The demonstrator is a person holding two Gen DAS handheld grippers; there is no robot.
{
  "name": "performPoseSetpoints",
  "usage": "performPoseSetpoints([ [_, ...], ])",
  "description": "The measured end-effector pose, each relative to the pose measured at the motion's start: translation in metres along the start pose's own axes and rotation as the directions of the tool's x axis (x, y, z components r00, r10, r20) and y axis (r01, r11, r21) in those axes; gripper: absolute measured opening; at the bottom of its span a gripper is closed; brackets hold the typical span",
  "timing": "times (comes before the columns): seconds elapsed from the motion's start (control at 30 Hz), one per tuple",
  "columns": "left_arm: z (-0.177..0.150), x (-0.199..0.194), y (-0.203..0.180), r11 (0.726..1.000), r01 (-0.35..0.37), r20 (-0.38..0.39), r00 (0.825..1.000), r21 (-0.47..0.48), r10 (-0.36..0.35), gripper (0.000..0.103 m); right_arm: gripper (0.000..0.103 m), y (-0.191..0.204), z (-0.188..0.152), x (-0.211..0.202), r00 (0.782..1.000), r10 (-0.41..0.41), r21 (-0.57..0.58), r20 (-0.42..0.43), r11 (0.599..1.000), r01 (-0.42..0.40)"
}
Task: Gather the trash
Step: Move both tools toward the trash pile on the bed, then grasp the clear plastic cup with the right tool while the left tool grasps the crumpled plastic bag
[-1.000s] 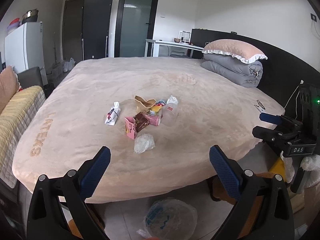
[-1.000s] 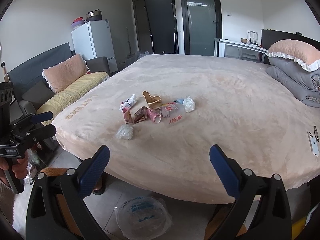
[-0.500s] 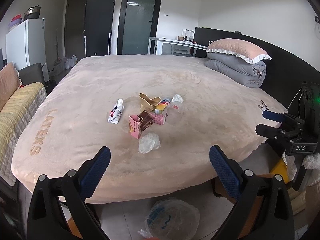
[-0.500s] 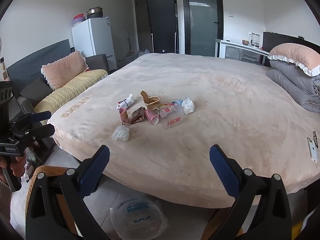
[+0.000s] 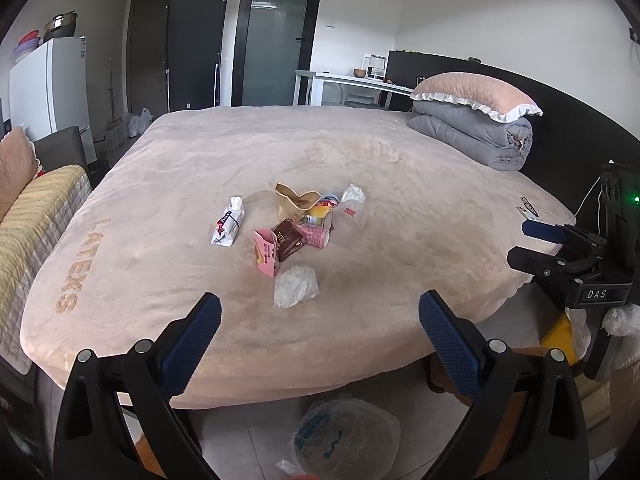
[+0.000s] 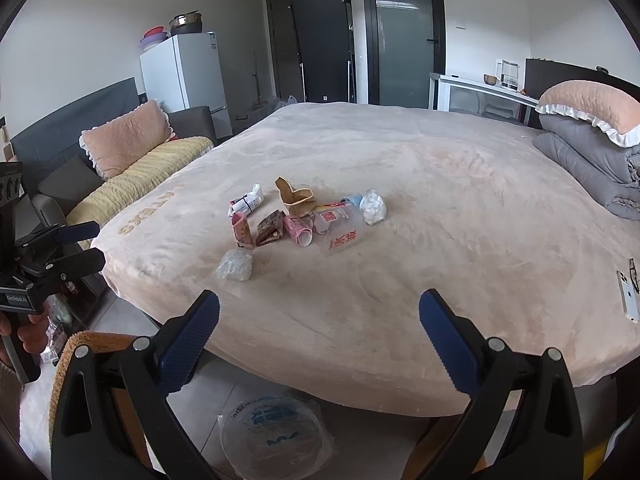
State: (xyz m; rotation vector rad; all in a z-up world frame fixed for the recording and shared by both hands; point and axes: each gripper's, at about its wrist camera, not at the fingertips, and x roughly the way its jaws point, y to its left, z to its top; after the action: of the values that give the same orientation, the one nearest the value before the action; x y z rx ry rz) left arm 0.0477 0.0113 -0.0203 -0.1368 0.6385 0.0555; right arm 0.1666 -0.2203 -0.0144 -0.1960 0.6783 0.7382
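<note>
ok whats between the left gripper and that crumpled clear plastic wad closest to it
Only bare blanket lies between the left gripper and the crumpled clear plastic wad, seen in the left wrist view.

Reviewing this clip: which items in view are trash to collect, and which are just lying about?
Belongs to the job:
crumpled clear plastic wrap
pink carton
brown wrapper
white milk carton
torn brown paper bag
clear plastic cup
plastic bag on the floor

Just lying about:
phone
folded grey duvet
pink pillow

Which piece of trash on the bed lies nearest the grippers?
The crumpled clear plastic wad, alone at the near edge of the pile, just in front of the pink carton; everything else sits farther back.
</note>
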Motion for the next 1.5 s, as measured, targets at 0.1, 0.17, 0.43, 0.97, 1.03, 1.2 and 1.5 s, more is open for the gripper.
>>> performPoseSetpoints([
  [0.1, 0.0, 0.001, 0.0, 1.0, 0.002, -0.001, 1.0, 0.002, -0.002, 0.097, 0.099, -0.001, -0.001, 0.001, 1.0, -0.004, -0.001, 0.0, 1.0, 0.004],
  [0.17, 0.001, 0.003, -0.001, 1.0, 0.003, -0.004, 1.0, 0.002, -0.003, 0.097, 0.099, -0.002, -0.001, 0.002, 1.0, -0.002, 0.0, -0.002, 1.0, 0.002],
  [0.43, 0.006, 0.02, -0.001, 1.0, 0.009, -0.022, 1.0, -0.003, -0.009, 0.097, 0.099, -0.007, 0.001, 0.015, 1.0, 0.007, -0.01, -0.012, 1.0, -0.007],
  [0.97, 0.011, 0.086, 0.021, 0.999, 0.038, -0.1, 0.994, -0.027, -0.04, 0.097, 0.099, -0.02, 0.02, 0.088, 0.996, 0.048, -0.017, -0.071, 0.999, -0.05],
  [1.03, 0.01, 0.097, 0.024, 0.998, 0.052, -0.113, 0.992, -0.037, -0.056, 0.097, 0.099, -0.023, 0.021, 0.102, 0.995, 0.056, -0.021, -0.08, 0.998, -0.058],
  [1.2, 0.01, 0.133, 0.032, 0.996, 0.076, -0.148, 0.985, -0.053, -0.083, 0.097, 0.099, -0.031, 0.028, 0.142, 0.992, 0.07, -0.042, -0.104, 0.996, -0.075],
  [1.5, 0.0, 0.189, 0.047, 0.992, 0.094, -0.225, 0.968, -0.078, -0.11, 0.097, 0.099, -0.052, 0.041, 0.215, 0.985, 0.113, -0.055, -0.128, 0.991, -0.12],
])
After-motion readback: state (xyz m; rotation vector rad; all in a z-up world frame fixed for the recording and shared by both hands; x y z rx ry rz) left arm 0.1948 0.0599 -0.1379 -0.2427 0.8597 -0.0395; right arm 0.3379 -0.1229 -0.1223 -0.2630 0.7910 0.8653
